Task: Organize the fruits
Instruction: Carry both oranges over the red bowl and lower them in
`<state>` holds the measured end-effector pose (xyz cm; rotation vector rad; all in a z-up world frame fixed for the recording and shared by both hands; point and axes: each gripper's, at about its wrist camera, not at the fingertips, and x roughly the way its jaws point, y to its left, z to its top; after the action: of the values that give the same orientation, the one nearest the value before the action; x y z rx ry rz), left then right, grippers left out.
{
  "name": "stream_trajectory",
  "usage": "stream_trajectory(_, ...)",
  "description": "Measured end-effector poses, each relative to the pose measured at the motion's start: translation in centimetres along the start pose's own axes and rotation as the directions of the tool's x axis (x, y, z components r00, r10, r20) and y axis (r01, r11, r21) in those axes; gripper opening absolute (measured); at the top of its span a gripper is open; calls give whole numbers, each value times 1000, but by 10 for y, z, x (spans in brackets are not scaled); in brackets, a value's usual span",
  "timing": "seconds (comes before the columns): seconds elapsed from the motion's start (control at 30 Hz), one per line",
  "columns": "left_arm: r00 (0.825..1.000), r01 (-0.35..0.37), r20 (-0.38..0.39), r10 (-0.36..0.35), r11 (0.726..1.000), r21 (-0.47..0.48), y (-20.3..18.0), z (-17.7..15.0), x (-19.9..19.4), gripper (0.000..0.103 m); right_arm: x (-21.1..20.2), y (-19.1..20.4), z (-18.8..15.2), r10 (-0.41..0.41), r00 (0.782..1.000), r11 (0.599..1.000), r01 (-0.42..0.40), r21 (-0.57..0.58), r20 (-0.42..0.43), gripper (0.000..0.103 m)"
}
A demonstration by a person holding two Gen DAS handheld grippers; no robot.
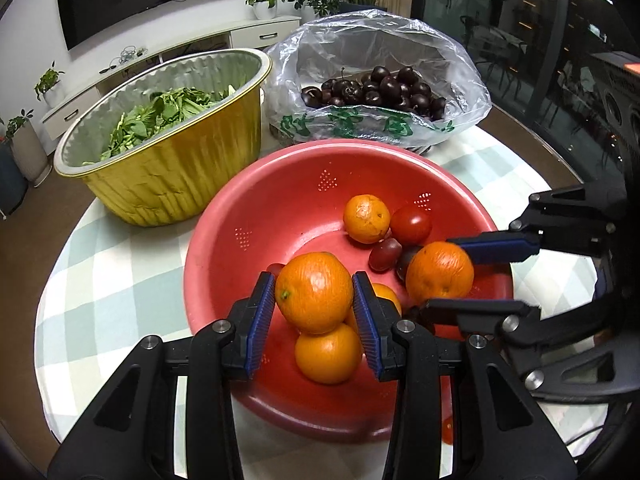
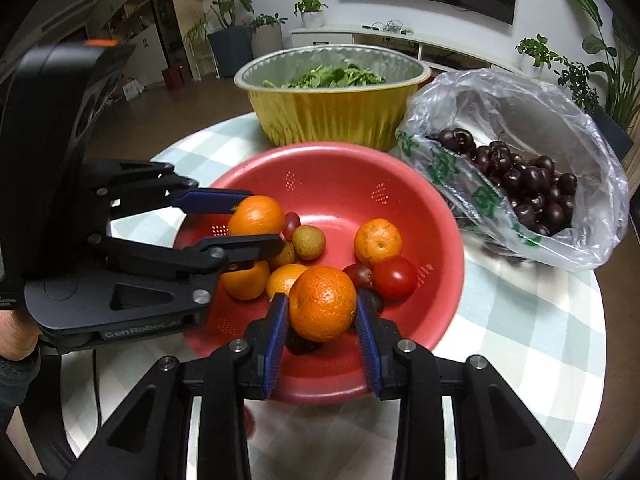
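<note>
— Well, both of them have an orange now. The left hand-held gripper (image 1: 314, 292) is closed on an orange (image 1: 314, 292), blue pads pressed to its two sides, and the right hand-held gripper (image 2: 322, 304) has clamped a second orange (image 2: 322, 304) the same way.

— Where are they, exactly?

— Over the red colander (image 1: 256, 200), which sits on the checked worktop (image 1: 100, 280). Beneath the left one's jaws lies another orange (image 1: 328, 354); beyond the right one's tips lie a small orange (image 2: 378, 242) and a tomato (image 2: 394, 278), touching each other. Farther ahead of both stand the gold foil bowl (image 1: 172, 184) of greens and the plastic bag (image 2: 520, 120) of cherries (image 2: 528, 184).

— Will those oranges hold?

— I'd say so. They look firm, fairly weighty, with a dimpled skin that gives ribbed pads some bite. Being round, though, they could roll out if pinched off-centre, so the widest part is the place to grip, and both seem caught about there.

— And the rest in the colander?

— Softer stuff, I reckon. The tomato looks smooth and thin-skinned, likely to bruise or slip under a hard squeeze; the dark grapes (image 2: 358, 274) beside it even more so. A lighter pinch would suit them.
</note>
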<state>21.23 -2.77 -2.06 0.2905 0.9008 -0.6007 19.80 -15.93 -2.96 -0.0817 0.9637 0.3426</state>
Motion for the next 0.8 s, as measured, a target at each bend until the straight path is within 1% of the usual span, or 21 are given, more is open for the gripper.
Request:
stream_trajectory(0.1,1000,3,-6,-3,1000,0,0,1,8,37,8,1,-1,-25,1000,1000,24,-12,-15,37)
stream_trajectory(0.23,1000,9,-1,-9,1000,-1,0,3,11,37,14,-1,-2,-32,999,999,32,-8,-27,37)
stream_trajectory(0.53,1000,19,5,-19,1000,12,-7,4,13,38,18,1,-1,-50,998,999,50,-21,-23,37)
stream_trajectory(0.6,1000,20,0,-20,1000,9,-6,4,14,39,17,1,-1,-51,998,998,51,-22,-21,37)
stream_trajectory(0.67,1000,17,-1,-17,1000,-3,-4,4,14,49,17,1,-1,-54,998,998,54,-24,-19,37)
stream_trajectory(0.77,1000,5,5,-5,1000,-17,1,1,12,59,17,3,-2,-63,998,998,63,-33,-14,38)
stream_trajectory(0.8,1000,4,9,-4,1000,-26,2,1,11,61,17,3,-2,-65,998,997,64,-33,-13,38)
